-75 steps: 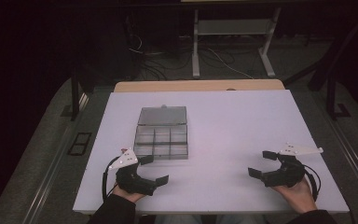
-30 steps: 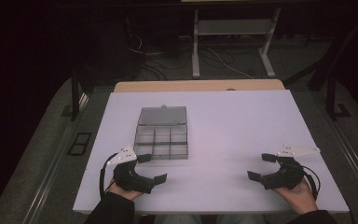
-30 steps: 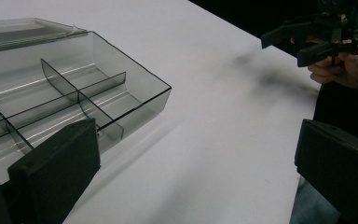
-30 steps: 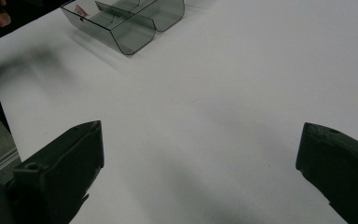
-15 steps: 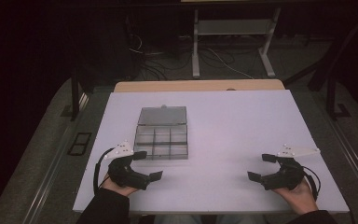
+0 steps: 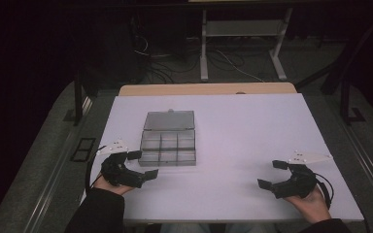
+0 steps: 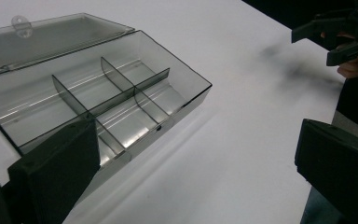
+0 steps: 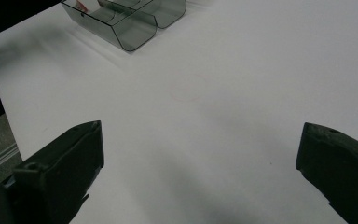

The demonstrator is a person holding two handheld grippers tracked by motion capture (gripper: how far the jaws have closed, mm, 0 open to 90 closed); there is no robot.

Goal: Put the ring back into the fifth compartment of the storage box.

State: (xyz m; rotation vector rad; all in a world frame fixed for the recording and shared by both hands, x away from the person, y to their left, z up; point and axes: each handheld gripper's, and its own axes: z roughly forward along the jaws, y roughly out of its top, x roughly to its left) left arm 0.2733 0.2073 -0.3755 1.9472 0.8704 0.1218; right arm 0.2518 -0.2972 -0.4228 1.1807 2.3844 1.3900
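High view: a clear plastic box [image 6: 168,141] lies on the white desk [image 6: 252,131], left of its middle, with its lid [image 6: 169,120] thrown back flat on the far side. The left tool [image 6: 135,167] sits just beside the box's near left corner, jaws spread wide and holding nothing. The right tool [image 6: 273,175] rests well apart from the box, toward the desk's near right corner, its jaws also spread and empty.

Left gripper view: the box [image 7: 98,100] is close ahead, divided by thin walls into six compartments, all empty as far as can be seen. One of this tool's own jaws stands in front of the box's near edge; whether it touches is not clear. The right tool [image 7: 340,39] shows beyond the box, at the desk's edge.

Right gripper view: a corner of the box [image 8: 130,21] shows far off, with bare desk between the spread jaws.

The box looks light, stiff and slick, with thin walls that may crack or skid under a hard squeeze. The outer side wall or a rim corner seems the best hold; the hinged lid would likely swing if taken alone.
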